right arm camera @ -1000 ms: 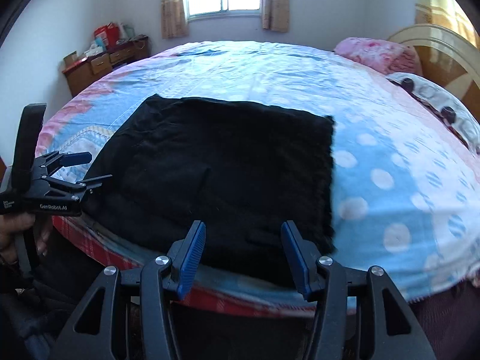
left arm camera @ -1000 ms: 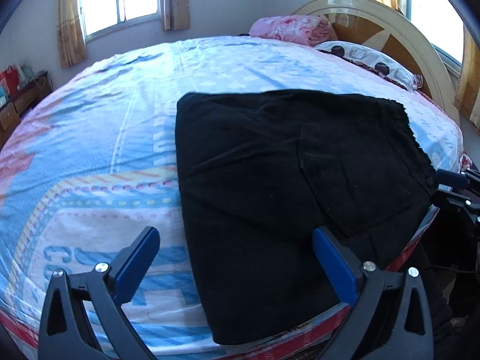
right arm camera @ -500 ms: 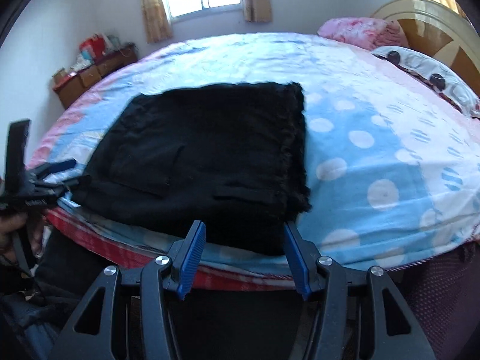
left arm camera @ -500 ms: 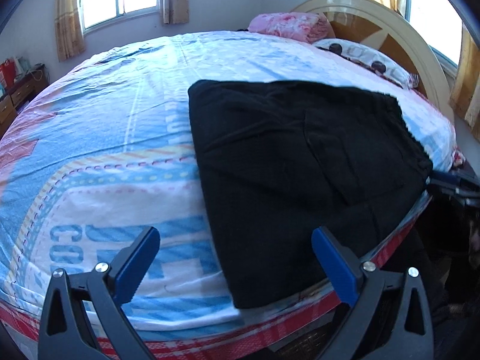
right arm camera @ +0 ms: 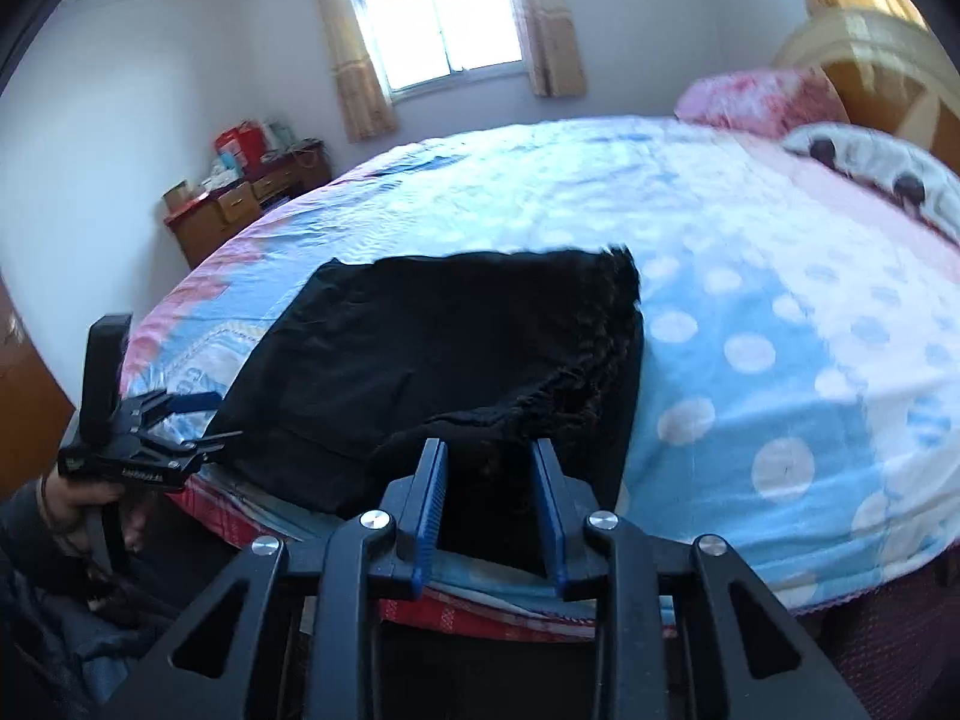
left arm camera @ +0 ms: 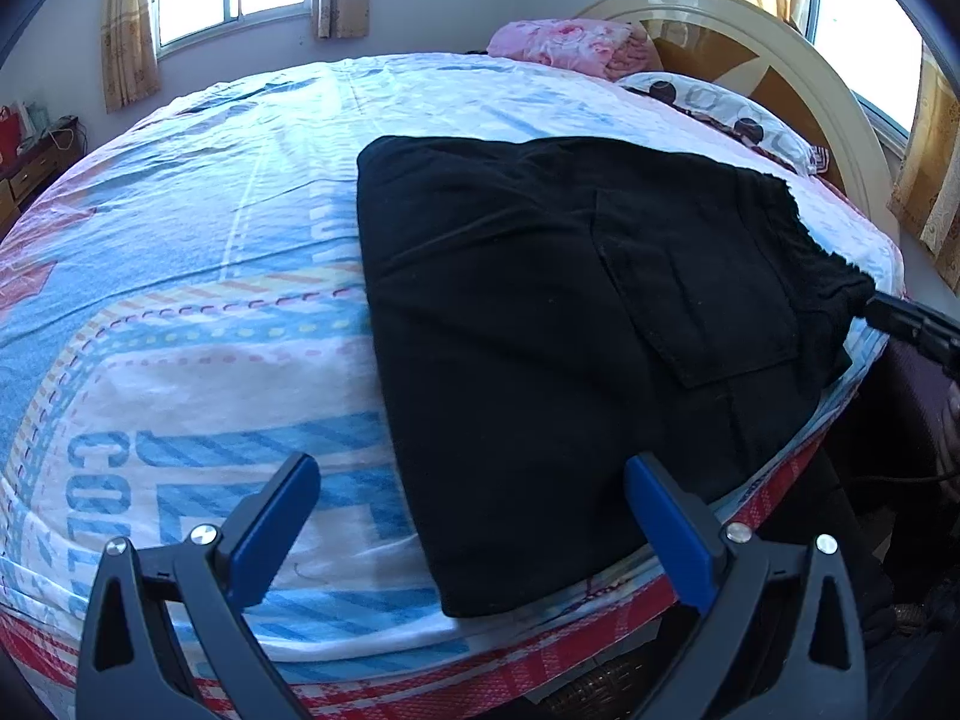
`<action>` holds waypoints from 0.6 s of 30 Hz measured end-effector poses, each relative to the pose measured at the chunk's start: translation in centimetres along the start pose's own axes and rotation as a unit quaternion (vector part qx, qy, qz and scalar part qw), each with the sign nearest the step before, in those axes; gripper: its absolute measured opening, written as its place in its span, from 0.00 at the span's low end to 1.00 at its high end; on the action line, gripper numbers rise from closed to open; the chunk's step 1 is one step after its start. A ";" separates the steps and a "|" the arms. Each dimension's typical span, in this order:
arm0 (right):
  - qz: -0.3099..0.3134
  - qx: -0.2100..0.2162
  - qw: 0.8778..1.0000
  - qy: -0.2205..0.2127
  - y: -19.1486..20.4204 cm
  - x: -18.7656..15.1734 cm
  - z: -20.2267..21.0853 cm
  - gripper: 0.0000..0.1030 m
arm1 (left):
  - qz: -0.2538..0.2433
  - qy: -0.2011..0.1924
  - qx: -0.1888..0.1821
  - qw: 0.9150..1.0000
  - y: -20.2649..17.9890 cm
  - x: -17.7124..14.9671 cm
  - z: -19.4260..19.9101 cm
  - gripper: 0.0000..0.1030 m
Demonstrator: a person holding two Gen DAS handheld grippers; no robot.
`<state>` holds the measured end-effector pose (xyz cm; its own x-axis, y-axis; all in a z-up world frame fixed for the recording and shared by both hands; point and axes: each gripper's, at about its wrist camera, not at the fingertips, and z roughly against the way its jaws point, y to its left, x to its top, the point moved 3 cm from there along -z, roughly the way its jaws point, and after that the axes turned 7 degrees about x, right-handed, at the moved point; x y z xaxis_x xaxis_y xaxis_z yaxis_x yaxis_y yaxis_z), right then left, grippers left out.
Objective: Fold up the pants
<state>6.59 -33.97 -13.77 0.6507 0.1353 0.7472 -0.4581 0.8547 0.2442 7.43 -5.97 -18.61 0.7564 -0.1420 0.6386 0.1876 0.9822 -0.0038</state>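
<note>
Pants [left arm camera: 540, 324]: black, folded to a broad rectangle, lying flat at the near edge of the bed [left arm camera: 180, 276], back pocket [left arm camera: 696, 294] uppermost. The gathered waistband [right arm camera: 576, 372] lay at the right-hand end; its near corner was lifted and bunched.

Right tongs [right arm camera: 489, 504]: blue-padded, jaws closing, with the raised waistband corner between the pads [right arm camera: 432, 498]. Whether the pads already pressed the cloth could not be told; a gap showed on either side in the right wrist view. In the left wrist view the tip of these tongs [left arm camera: 900, 318] met the waistband corner.

Left tongs [left arm camera: 474, 528]: jaws spread wide, nothing between them, hovering over the near left corner of the pants and apart from the cloth. Seen from the right wrist view [right arm camera: 204, 414], they were held by a hand [right arm camera: 72, 498] just off the bed's edge.

Bed: sheet in blue, white and pink with lettering and dots, red-checked border along the near side.

Pink bundle [left arm camera: 564, 42] and patterned pillow [left arm camera: 720, 114]: at the far end, against the curved wooden headboard [left arm camera: 798, 60].

Window [right arm camera: 444, 24]: curtained, in the far wall.

Wooden cabinet [right arm camera: 240, 210]: beside the bed at the wall, boxes on top.
</note>
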 end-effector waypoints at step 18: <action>0.037 -0.109 0.991 0.073 -0.3 -0.8 0.7 0.04 | -0.018 -0.028 0.022 0.999 0.0 0.4 0.7 1.00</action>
<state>5.78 -34.66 -13.99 0.7089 0.2584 0.6562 -0.3754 0.9260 0.0408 7.32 -6.00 -17.78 0.7132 -0.1722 0.6795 0.1854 0.9812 0.0541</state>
